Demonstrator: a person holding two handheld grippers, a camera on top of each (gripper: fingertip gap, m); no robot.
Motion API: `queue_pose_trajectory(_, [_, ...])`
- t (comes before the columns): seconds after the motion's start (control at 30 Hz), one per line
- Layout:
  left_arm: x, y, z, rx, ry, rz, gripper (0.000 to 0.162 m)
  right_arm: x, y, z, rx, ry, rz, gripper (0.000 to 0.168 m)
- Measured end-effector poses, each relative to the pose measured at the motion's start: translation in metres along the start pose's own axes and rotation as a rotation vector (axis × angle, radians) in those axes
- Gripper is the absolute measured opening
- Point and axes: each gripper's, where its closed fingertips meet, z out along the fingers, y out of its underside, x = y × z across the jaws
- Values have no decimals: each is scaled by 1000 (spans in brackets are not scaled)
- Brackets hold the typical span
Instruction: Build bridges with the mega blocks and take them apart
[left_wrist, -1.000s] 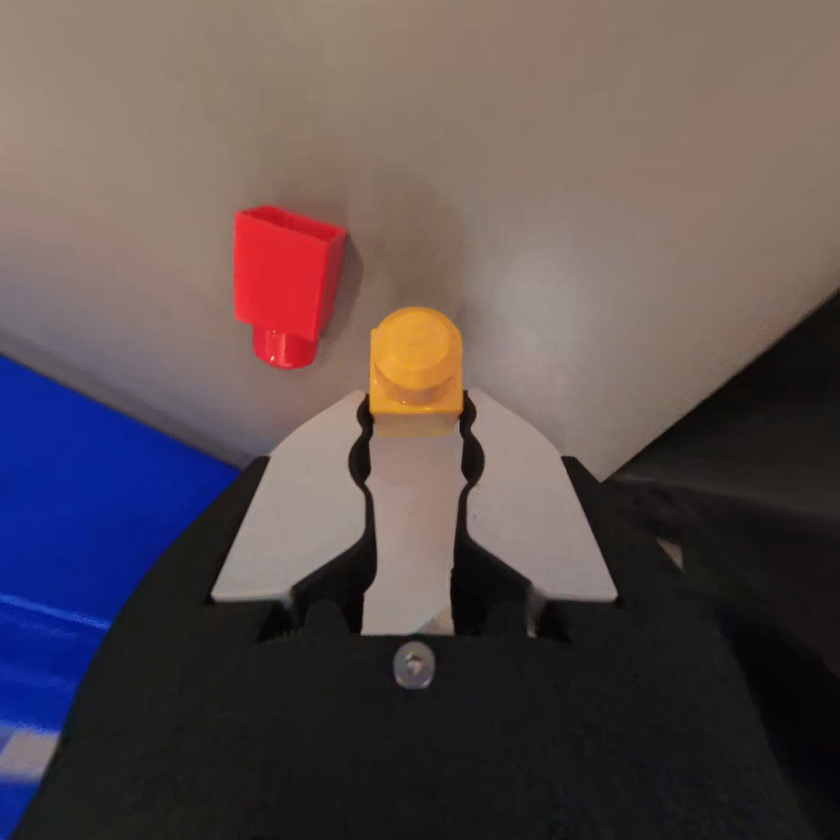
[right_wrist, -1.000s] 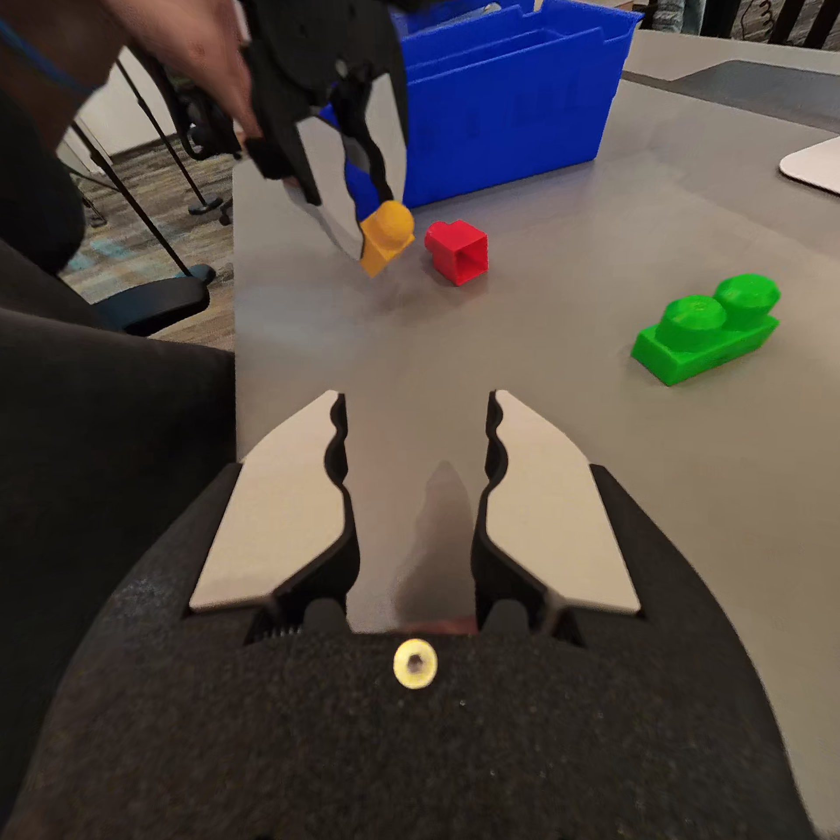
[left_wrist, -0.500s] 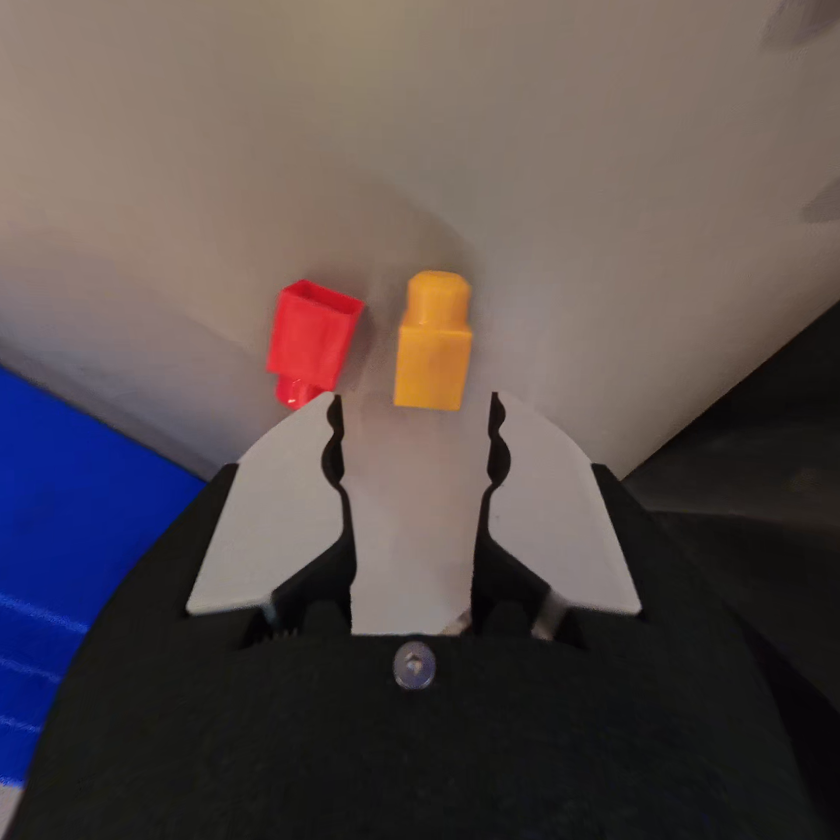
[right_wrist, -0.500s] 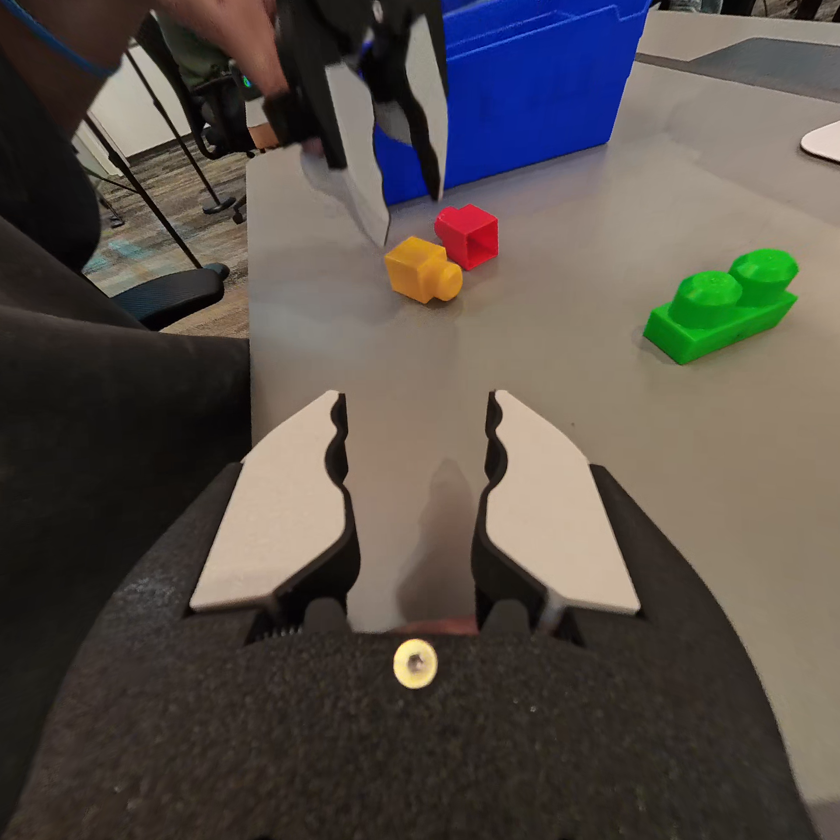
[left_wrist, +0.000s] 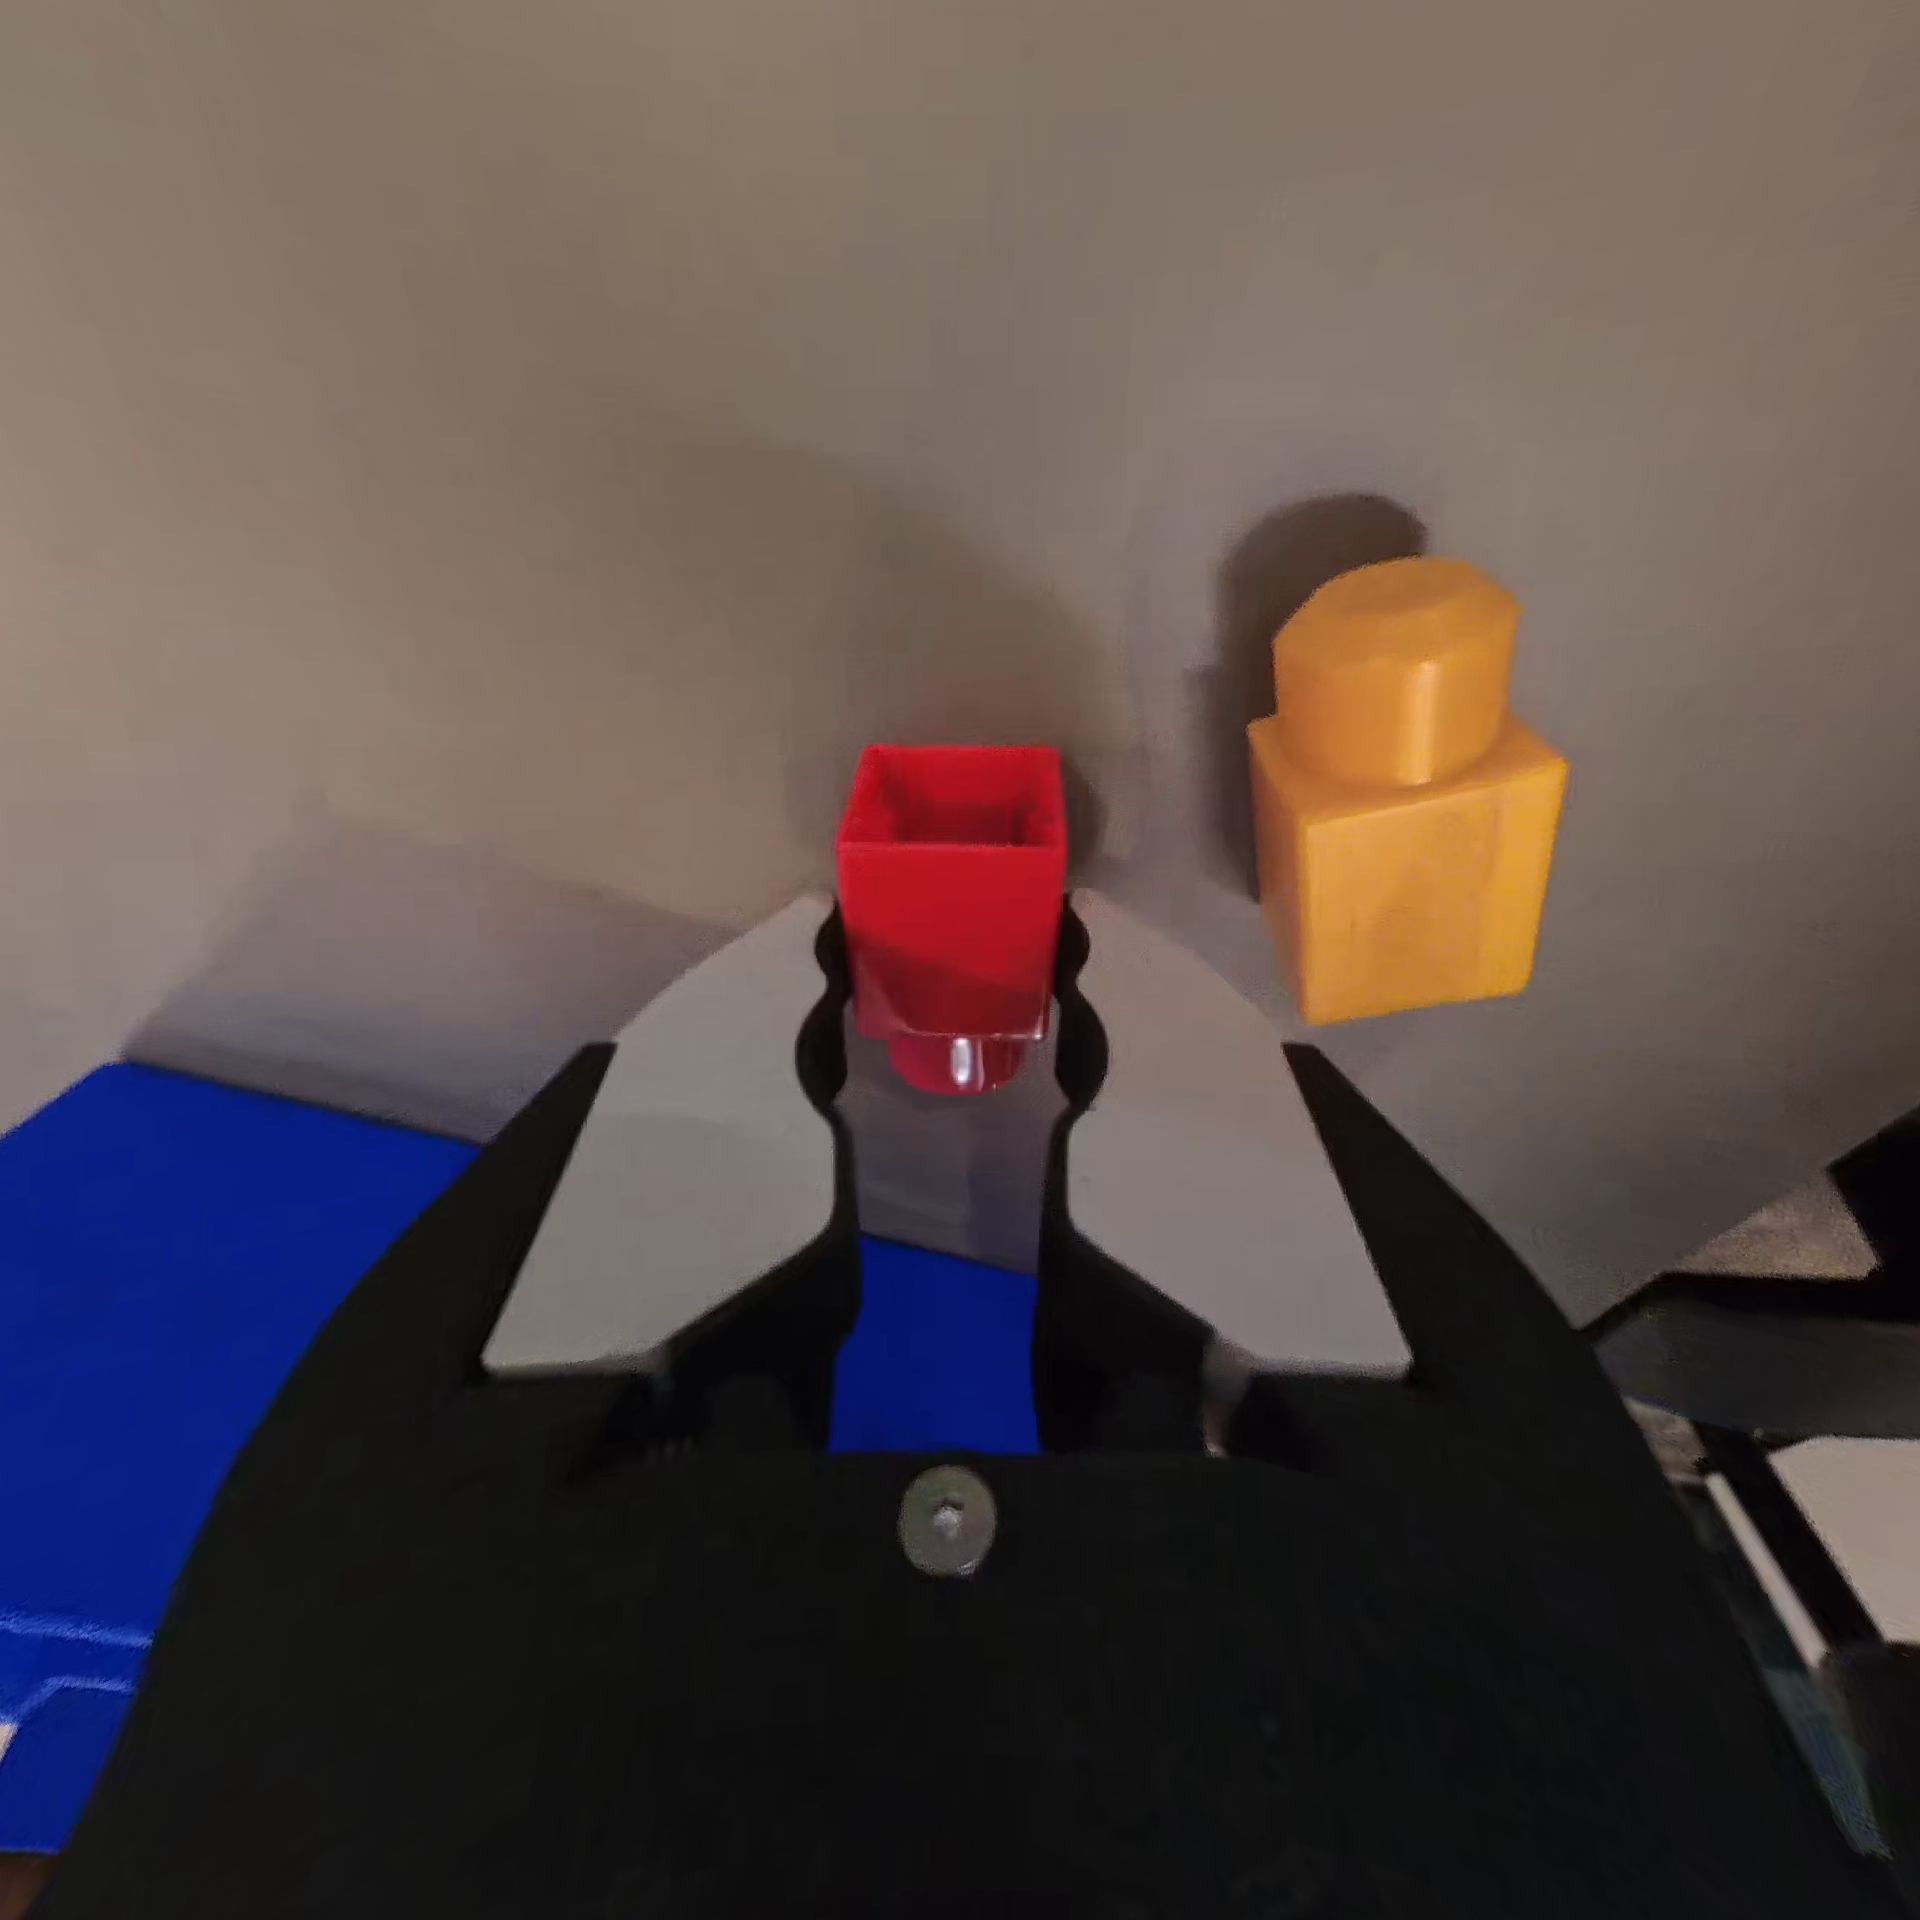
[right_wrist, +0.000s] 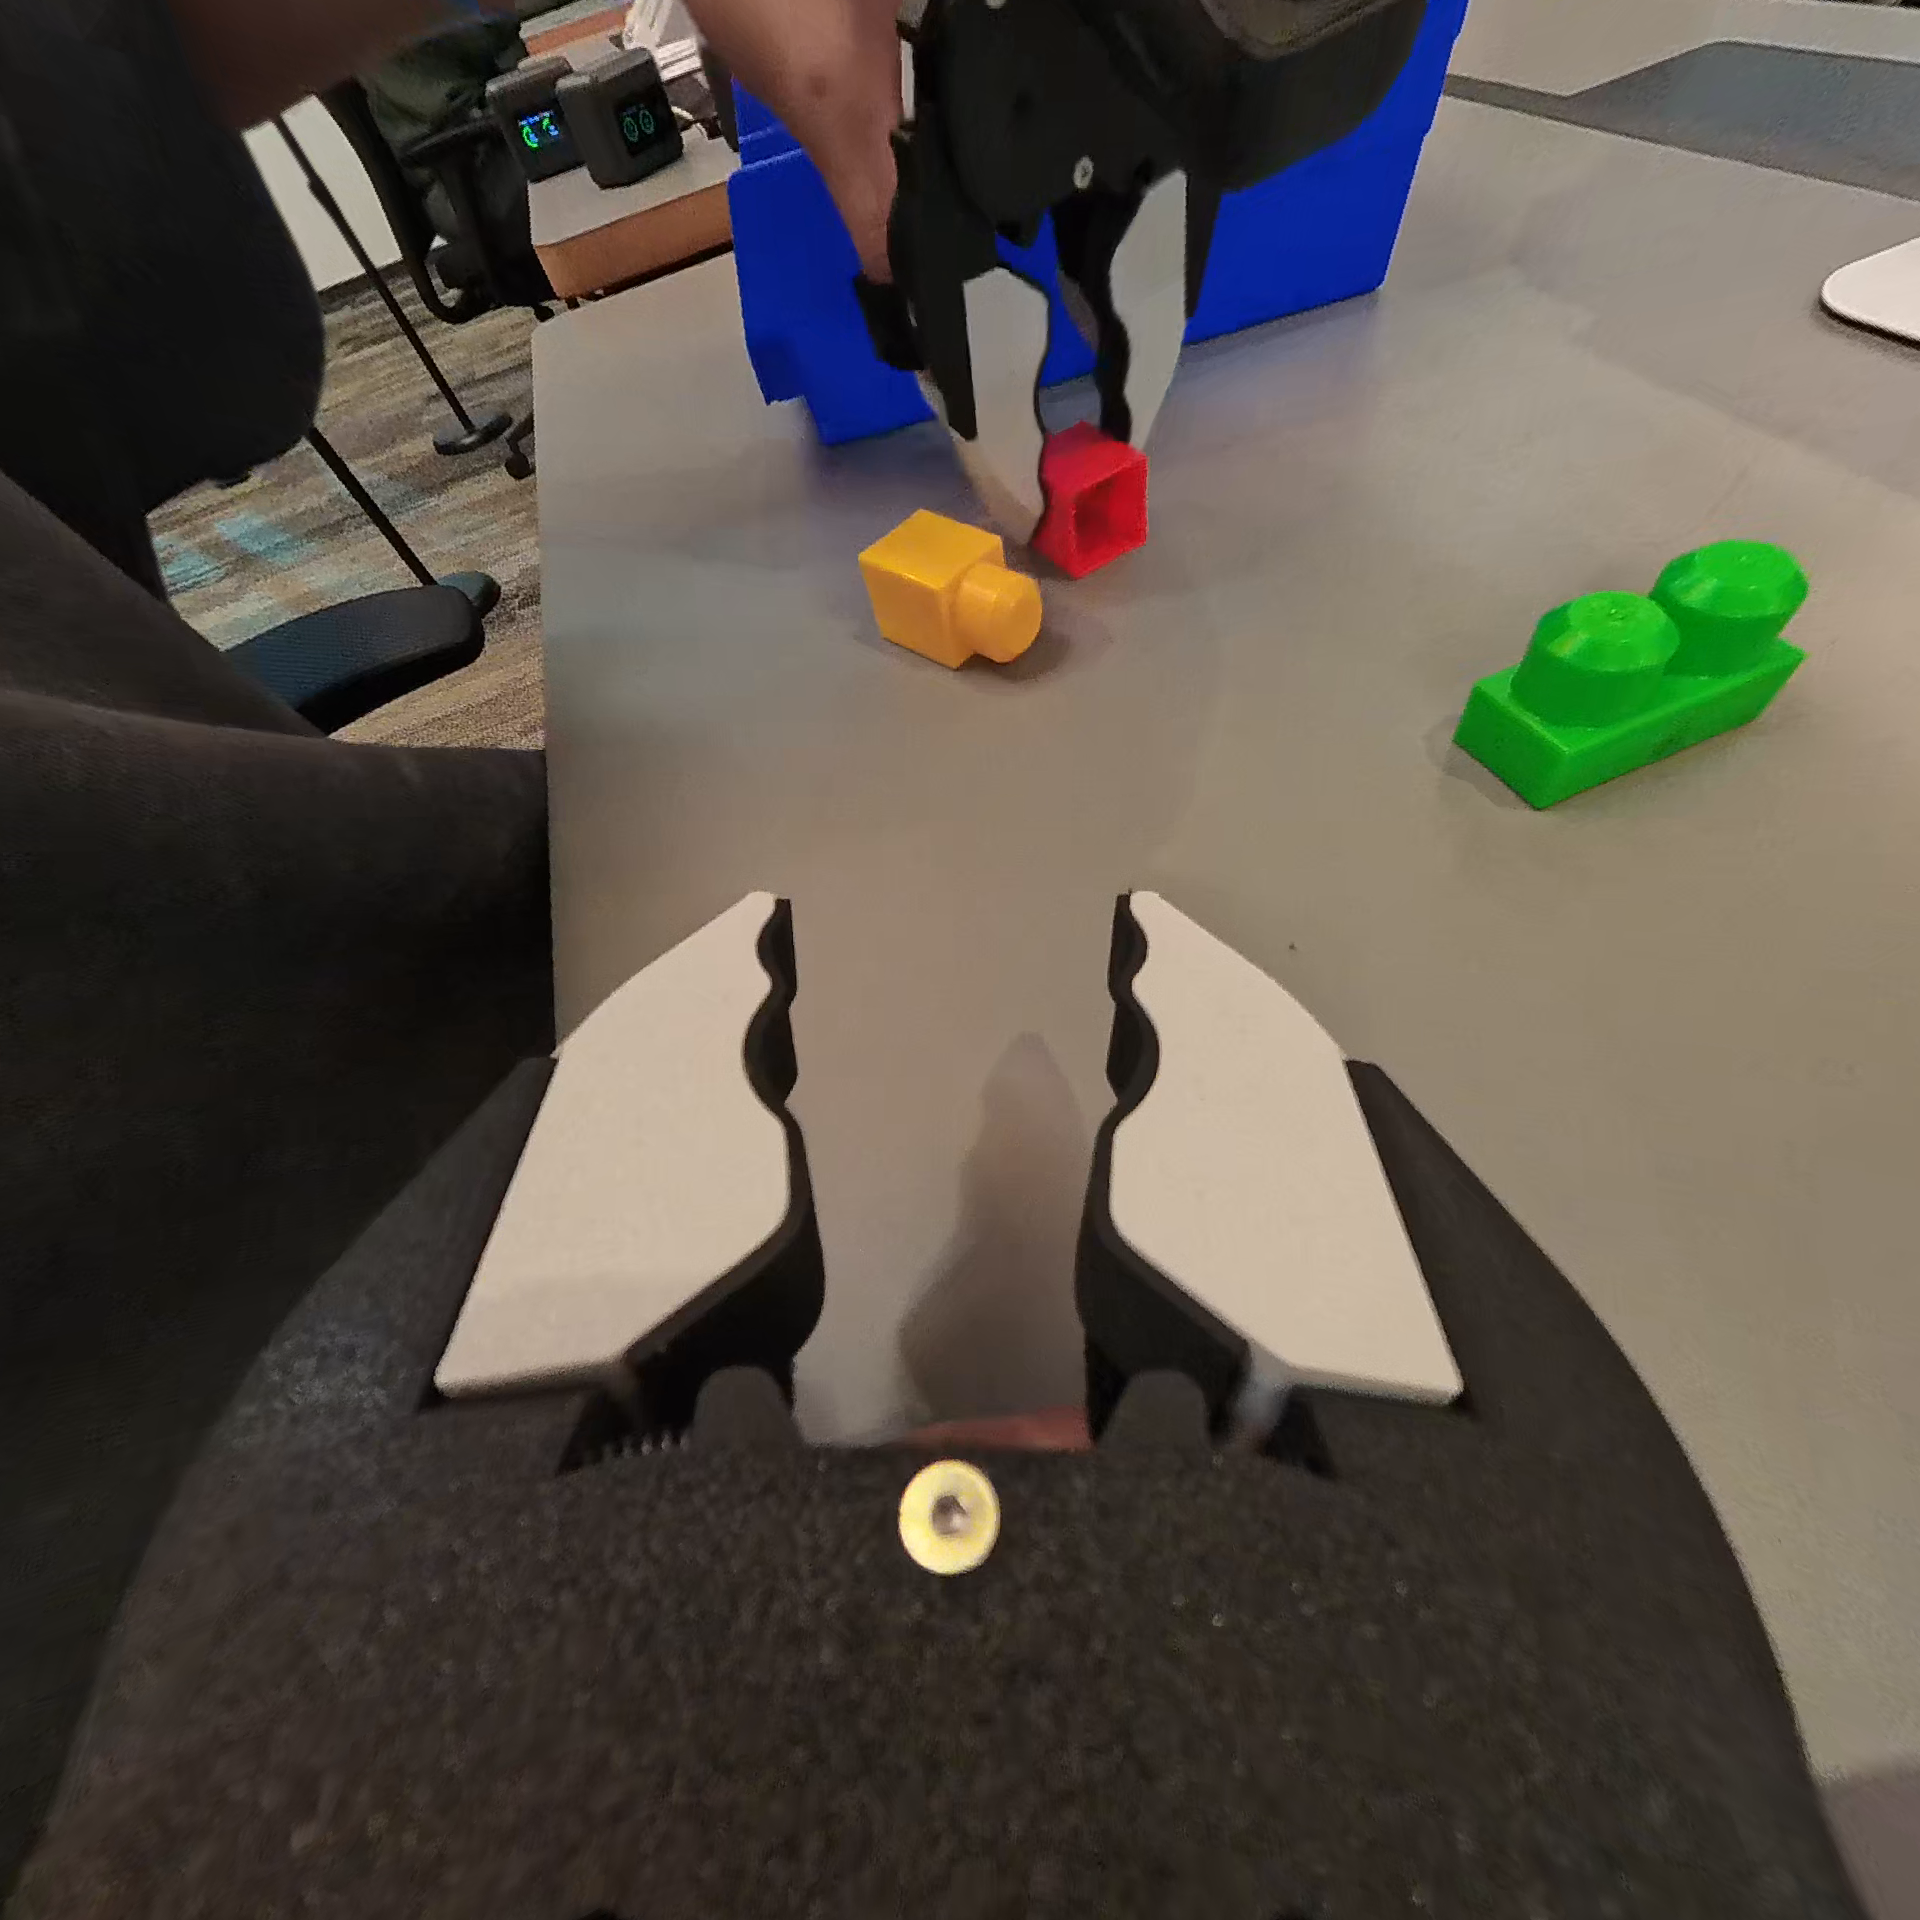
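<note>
A red one-stud block (left_wrist: 951, 904) lies on its side on the grey table (right_wrist: 1299, 935), hollow end towards the right wrist camera (right_wrist: 1096, 509). My left gripper (left_wrist: 948, 912) is shut on it at table level, one finger on each side; it also shows in the right wrist view (right_wrist: 1075, 478). An orange one-stud block (left_wrist: 1403, 831) lies on its side just beside it (right_wrist: 945, 603), free. A green two-stud block (right_wrist: 1631, 696) sits upright at the right. My right gripper (right_wrist: 951, 914) is open and empty, low over the near table.
A blue bin (right_wrist: 1299, 229) stands behind the blocks and shows at the lower left of the left wrist view (left_wrist: 208, 1299). The table's left edge (right_wrist: 542, 623) has an office chair (right_wrist: 353, 644) beyond it. A white object (right_wrist: 1881, 301) lies at the far right. The gap from one gripper's tips to the other's is roughly 25 cm. The orange one-stud block (left_wrist: 1403, 831) sits 6 cm or so from the ends of my left fingers. Look for it in the right wrist view (right_wrist: 971, 550) too.
My left gripper let go of the orange block, which now lies on the table, then moved to the red block and closed on it. My right gripper stayed open and barely moved.
</note>
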Motion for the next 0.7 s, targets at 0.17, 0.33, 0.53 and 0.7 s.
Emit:
queue_pose_trajectory(0.17, [8,5,-20,53,1,188,36,-1,1,2,-13,3,-7,58])
queue_pose_trajectory(0.33, [61,-4,-57,273,55,331,36,-2,1,5,-15,-4,-4,58])
queue_pose_trajectory(0.53, [83,8,-53,296,83,199,36,-4,1,6,-20,0,-13,57])
queue_pose_trajectory(0.7, [56,12,-47,169,-315,587,36,-7,1,10,-29,-6,-18,57])
